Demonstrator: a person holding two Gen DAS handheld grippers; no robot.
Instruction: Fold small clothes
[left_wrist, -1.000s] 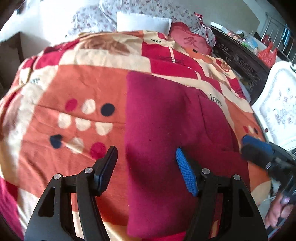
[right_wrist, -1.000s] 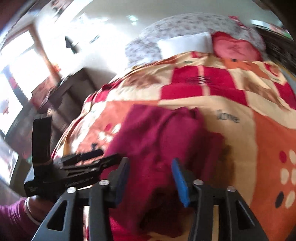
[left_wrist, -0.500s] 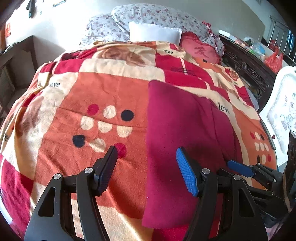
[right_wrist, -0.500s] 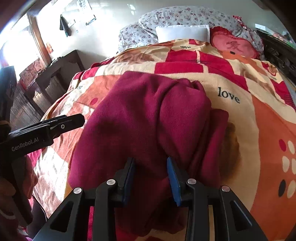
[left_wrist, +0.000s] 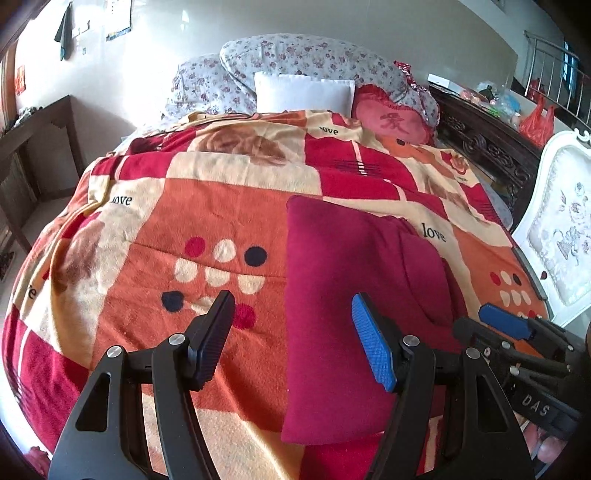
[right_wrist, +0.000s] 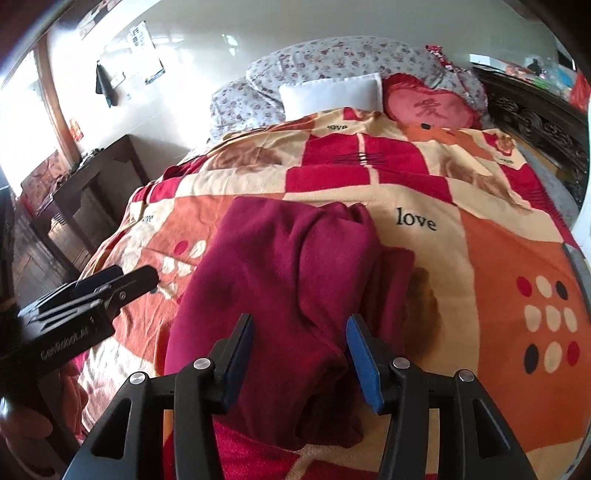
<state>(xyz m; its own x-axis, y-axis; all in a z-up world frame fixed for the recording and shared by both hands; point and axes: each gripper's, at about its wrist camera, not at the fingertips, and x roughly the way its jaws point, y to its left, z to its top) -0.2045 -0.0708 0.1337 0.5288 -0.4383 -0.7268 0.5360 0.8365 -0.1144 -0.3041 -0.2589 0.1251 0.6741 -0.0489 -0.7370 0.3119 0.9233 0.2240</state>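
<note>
My left gripper hovers, jaws wide, empty. My right gripper, jaws just opening, straddles the folded maroon garment on the bed.

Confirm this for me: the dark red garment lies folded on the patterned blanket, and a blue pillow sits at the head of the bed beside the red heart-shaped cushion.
Not quite. The pillow beside the red heart-shaped cushion is white, not blue, as the right wrist view shows. The rest holds: the dark red garment lies folded on the patterned blanket.
</note>
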